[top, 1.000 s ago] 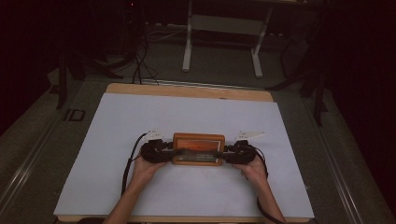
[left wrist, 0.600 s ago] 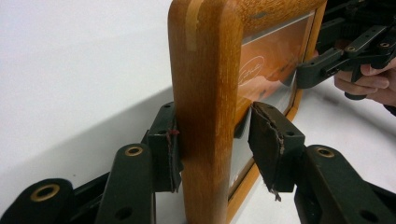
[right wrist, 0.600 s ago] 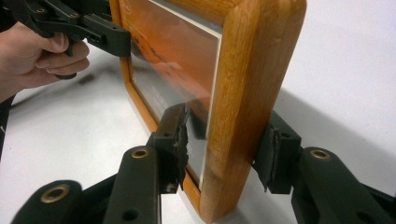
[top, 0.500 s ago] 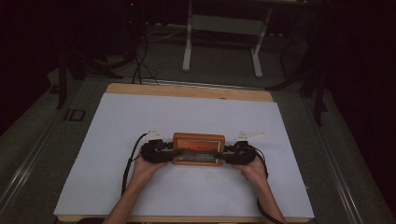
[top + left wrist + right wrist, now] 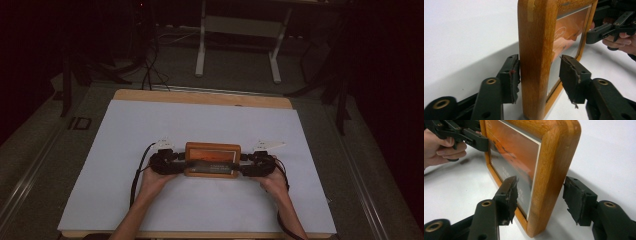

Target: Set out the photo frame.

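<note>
A wooden frame [image 5: 212,160] lies near the front middle of the white counter [image 5: 200,125], its glazed orange print facing up, caught between your two tools.

Your left tool [image 5: 176,159] meets the frame's left end. In the left gripper view its jaws straddle the frame's [image 5: 535,57] rounded edge: one pad [image 5: 510,80] touches the wood on the back side, while the other pad [image 5: 571,77] stands off from the glass with a visible gap. That tool [image 5: 540,78] is apart, not clamped.

Your right tool [image 5: 247,162] meets the frame's right end. In the right gripper view the frame [image 5: 549,175] sits between the jaws, one frayed pad [image 5: 507,197] close against the glass face and the other pad [image 5: 577,200] clear of the wood on the back side. That tool [image 5: 542,200] too is apart, bracketing the edge without gripping it.

Each gripper view catches the opposite tool and hand at the frame's far end: your right hand [image 5: 621,41] from the left, your left hand [image 5: 441,147] from the right.

Your forearms enter from the bottom of the high view, left hand [image 5: 155,177] and right hand [image 5: 272,180] wrapped around the tool bodies, a black cable [image 5: 137,175] trailing beside your left wrist. Beyond the counter, a dark floor carries a pale stand [image 5: 240,45] and loose cables [image 5: 147,70].
</note>
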A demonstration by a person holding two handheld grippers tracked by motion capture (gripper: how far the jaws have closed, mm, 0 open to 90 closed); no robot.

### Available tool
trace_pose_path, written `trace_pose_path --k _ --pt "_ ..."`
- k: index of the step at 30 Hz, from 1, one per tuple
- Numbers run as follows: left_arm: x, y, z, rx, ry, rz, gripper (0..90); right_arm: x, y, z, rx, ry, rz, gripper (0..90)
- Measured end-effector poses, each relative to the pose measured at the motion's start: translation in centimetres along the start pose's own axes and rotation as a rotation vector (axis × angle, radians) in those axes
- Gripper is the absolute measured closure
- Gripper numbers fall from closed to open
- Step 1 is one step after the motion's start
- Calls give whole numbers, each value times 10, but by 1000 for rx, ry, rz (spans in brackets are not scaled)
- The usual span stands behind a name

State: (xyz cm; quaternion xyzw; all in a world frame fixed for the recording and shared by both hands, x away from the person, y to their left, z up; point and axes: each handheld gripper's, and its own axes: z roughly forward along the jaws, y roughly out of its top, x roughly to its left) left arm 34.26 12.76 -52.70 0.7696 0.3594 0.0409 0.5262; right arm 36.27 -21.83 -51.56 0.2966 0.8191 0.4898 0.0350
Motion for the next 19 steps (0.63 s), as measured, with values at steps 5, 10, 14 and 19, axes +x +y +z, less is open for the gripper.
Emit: trace_pose_path --k 5,10,14,19 --pt "0 1 -5 -4 3 0 518 0 2 -7 -9 -6 -6 414" --pt "0 3 -10 2 2 8 523 -1 3 -15 -15 -15 -12 405" --pt "-1 3 -16 6 1 14 522 -2 2 -21 -12 -27 -16 399" --pt "-3 3 -27 14 23 31 504 -2 0 -27 1 -31 -24 389"
